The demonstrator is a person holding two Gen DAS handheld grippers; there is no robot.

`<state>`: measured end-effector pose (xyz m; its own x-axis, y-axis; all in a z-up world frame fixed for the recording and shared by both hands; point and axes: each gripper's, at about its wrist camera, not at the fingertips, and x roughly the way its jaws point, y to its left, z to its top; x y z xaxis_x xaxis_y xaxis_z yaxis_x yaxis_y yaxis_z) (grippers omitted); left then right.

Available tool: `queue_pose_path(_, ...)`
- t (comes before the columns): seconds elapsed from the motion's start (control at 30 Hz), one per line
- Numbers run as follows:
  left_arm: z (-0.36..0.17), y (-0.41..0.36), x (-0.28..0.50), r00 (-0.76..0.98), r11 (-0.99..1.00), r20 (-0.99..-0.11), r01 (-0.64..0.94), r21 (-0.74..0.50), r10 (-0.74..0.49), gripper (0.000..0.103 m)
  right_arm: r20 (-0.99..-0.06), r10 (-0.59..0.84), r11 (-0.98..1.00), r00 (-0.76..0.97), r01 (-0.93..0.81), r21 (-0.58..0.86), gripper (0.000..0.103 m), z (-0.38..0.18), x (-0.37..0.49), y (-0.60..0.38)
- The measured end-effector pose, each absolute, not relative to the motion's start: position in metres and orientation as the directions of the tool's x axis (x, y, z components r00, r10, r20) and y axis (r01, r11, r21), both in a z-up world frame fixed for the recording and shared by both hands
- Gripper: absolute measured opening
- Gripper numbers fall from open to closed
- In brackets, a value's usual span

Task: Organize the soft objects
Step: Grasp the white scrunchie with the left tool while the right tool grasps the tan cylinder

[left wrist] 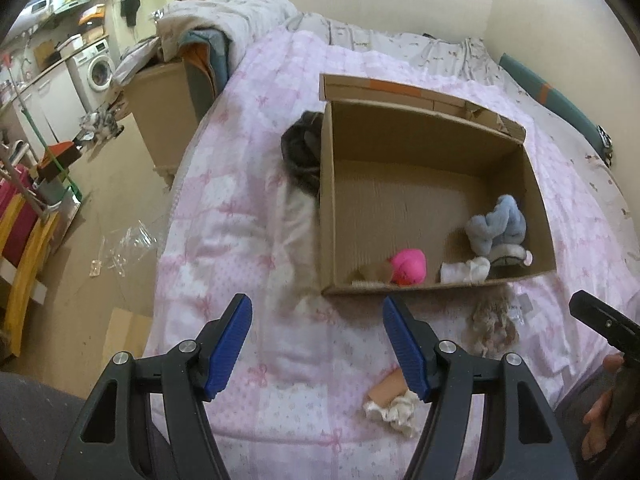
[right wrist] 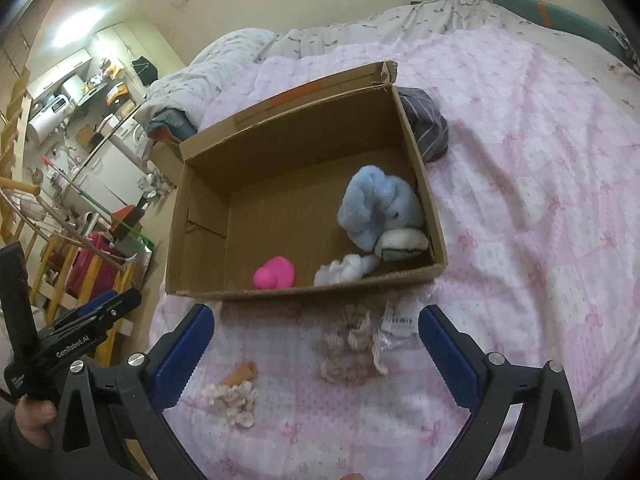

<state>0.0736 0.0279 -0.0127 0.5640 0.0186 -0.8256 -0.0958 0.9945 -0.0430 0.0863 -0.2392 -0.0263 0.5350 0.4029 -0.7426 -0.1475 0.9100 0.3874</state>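
An open cardboard box (left wrist: 404,144) (right wrist: 208,208) sits on a pink quilt. Inside lie a blue plush (left wrist: 498,224) (right wrist: 378,204), a pink soft ball (left wrist: 408,266) (right wrist: 276,274), a white cloth (left wrist: 466,270) (right wrist: 344,268) and a tan piece (left wrist: 370,272). In front of the box on the quilt lie a beige crocheted piece (left wrist: 492,320) (right wrist: 354,344) and a small cream-and-tan soft toy (left wrist: 390,400) (right wrist: 236,390). My left gripper (left wrist: 316,348) is open and empty, just left of the cream toy. My right gripper (right wrist: 316,356) is open and empty over the crocheted piece.
A dark striped garment (left wrist: 302,152) (right wrist: 426,128) lies against the box's outer side. A grey duvet (left wrist: 236,12) is heaped at the bed's head. The bed's left edge drops to a floor with plastic wrap (left wrist: 128,248), a rack (right wrist: 80,264) and a larger box (left wrist: 168,120).
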Motion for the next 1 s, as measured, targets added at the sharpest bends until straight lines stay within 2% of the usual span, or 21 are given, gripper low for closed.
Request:
queue_pose_path(0.13,-0.022,0.029,0.074,0.522,0.993,-0.853,-0.102,-0.053,0.008,0.065,-0.749,0.406,0.906,0.523,-0.124,0.404,0.103,-0.031,0.077,-0.239)
queue_pose_path(0.23,-0.03,0.037,0.074,0.49,0.988,-0.872,-0.132,-0.084,-0.009,0.065,-0.787,0.357,0.926,0.503,-0.08,0.369,0.103,-0.041,0.07,-0.237)
queue_pose_path(0.5,-0.046,0.04,0.076,0.444,0.985,-0.896,-0.157,-0.072,0.006,0.065,-0.82,0.35,0.931,0.452,-0.067,0.36,0.103,-0.057,0.074,-0.229)
queue_pose_path(0.6,-0.06,0.036,0.081,0.378,0.984,-0.924,-0.137,-0.114,-0.055,0.065,-0.835,0.347,0.93,0.427,-0.037,0.367,0.103,-0.067,0.08,-0.231)
queue_pose_path(0.73,-0.085,0.019,0.084,0.236,0.966,-0.944,-0.062,-0.25,-0.229,0.065,-0.843,0.34,0.932,0.416,-0.028,0.362,0.103,-0.071,0.083,-0.23)
queue_pose_path(0.87,-0.101,-0.011,0.08,0.154,0.973,-0.961,0.042,-0.225,-0.229,0.064,-0.847,0.337,0.934,0.41,-0.032,0.356,0.103,-0.073,0.084,-0.227)
queue_pose_path(0.93,-0.101,-0.021,0.077,0.16,0.971,-0.959,0.084,-0.222,-0.233,0.05,-0.851,0.334,0.936,0.406,-0.035,0.351,0.103,-0.075,0.085,-0.225)
queue_pose_path(0.97,-0.102,-0.026,0.077,0.152,0.968,-0.958,0.107,-0.227,-0.241,0.034,-0.853,0.332,0.937,0.403,-0.037,0.348,0.103,-0.076,0.085,-0.224)
queue_pose_path(1.0,-0.104,-0.031,0.076,0.136,0.966,-0.961,0.131,-0.225,-0.242,0.026,-0.855,0.331,0.938,0.4,-0.038,0.345,0.103,-0.076,0.085,-0.223)
